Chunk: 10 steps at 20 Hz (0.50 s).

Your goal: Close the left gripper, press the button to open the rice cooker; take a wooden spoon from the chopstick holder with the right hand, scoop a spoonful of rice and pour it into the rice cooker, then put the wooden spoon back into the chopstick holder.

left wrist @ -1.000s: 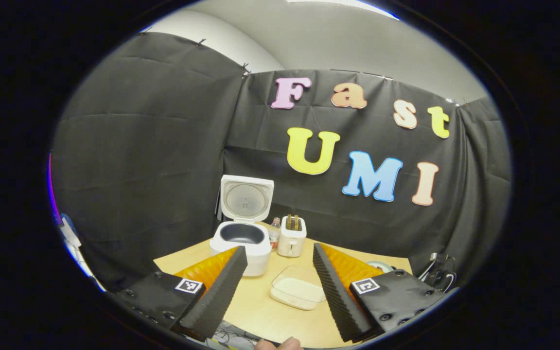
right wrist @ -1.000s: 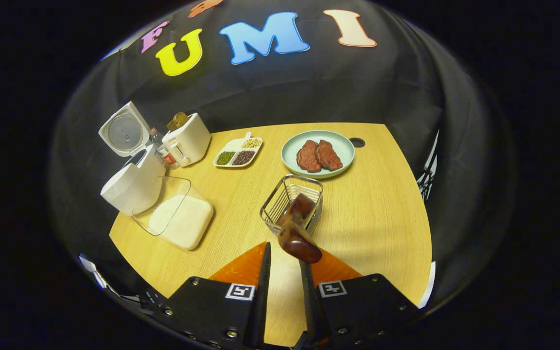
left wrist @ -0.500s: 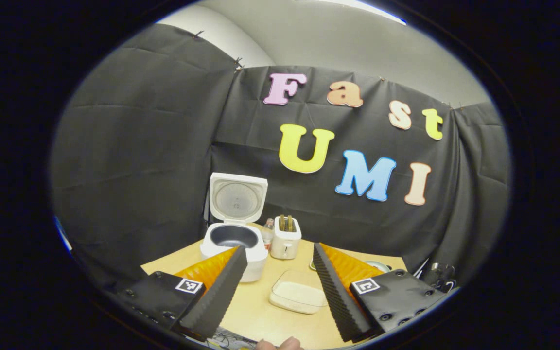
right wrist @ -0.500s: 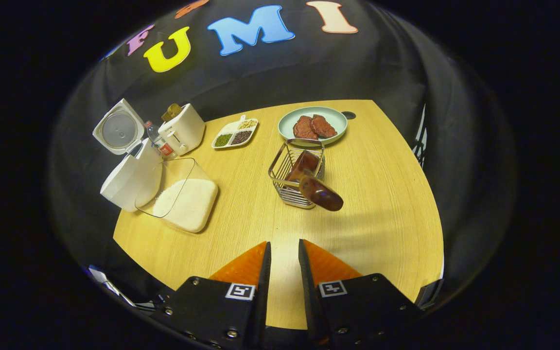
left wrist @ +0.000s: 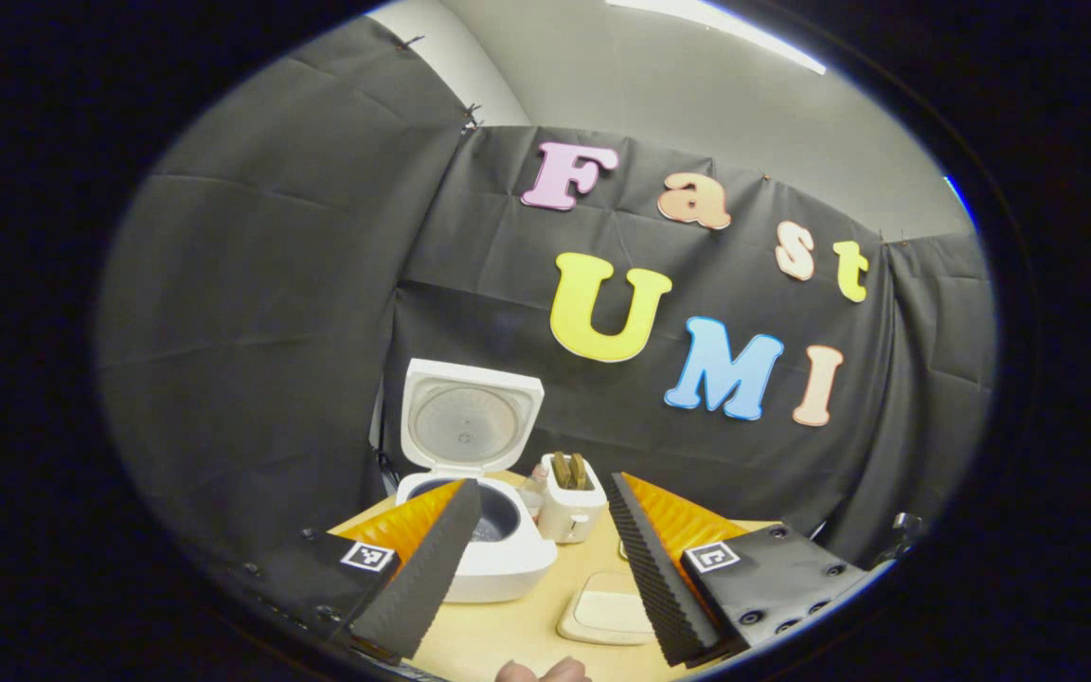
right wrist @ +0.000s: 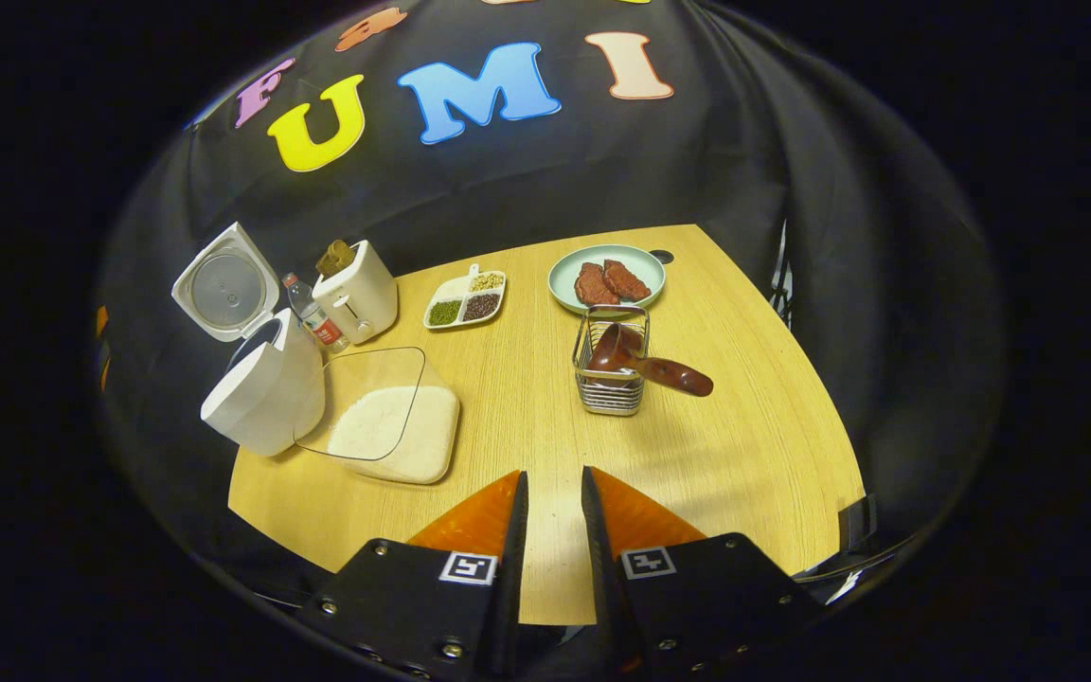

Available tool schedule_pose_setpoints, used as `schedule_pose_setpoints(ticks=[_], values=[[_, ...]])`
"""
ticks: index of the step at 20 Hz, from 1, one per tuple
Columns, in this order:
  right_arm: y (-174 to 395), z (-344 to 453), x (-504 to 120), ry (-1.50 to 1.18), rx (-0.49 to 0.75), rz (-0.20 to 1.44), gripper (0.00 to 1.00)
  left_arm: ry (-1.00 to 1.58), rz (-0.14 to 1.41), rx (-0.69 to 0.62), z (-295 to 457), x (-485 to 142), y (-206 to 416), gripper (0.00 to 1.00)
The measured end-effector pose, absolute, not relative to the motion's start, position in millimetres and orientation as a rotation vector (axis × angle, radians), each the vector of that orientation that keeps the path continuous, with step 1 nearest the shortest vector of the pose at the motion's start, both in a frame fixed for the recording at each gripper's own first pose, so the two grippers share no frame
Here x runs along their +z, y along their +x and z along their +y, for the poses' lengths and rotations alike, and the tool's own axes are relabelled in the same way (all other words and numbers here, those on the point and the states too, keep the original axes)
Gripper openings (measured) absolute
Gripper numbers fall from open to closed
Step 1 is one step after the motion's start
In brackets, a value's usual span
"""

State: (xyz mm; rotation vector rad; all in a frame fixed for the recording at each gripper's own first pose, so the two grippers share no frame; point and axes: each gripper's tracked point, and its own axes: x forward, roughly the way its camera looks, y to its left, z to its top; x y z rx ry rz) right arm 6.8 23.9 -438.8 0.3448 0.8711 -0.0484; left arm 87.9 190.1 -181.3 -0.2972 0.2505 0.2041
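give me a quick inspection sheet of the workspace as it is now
surface: wooden table, bare at the front.
job's things: rice cooker lid up; rice tub beside it; spoon in the wire holder, handle over the rim.
clutter: toaster, bottle, bean tray, plate of meat.
grippers: left gripper open, empty; right gripper narrowly parted, empty.
cables: nothing seen for sure.
surroundings: black cloth wall, pale ceiling above.
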Motion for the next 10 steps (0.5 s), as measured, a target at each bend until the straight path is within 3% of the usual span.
schedule_pose_setpoints(ticks=[3,6,7,8,9,10], values=[[-1.8,30.0,-427.4,0.321,-0.076,0.864,0.33,-0.301,0.220,0.221,225.1,-181.0,134.3,0.91],[-8.9,31.5,-414.8,0.298,-0.106,0.854,0.33,-0.316,0.200,0.229,252.3,-179.5,191.5,0.95],[-12.4,30.9,-412.9,0.284,-0.114,0.857,0.33,-0.327,0.196,0.236,261.5,-177.8,212.1,0.91],[-15.8,30.1,-410.6,0.272,-0.123,0.860,0.33,-0.332,0.189,0.239,270.1,-176.7,233.8,1.00],[-19.0,30.1,-409.0,0.264,-0.129,0.866,0.33,-0.329,0.189,0.250,276.9,-178.1,252.9,0.91],[-20.0,30.4,-408.2,0.260,-0.135,0.871,0.33,-0.321,0.189,0.262,287.8,-178.5,276.3,0.95]])
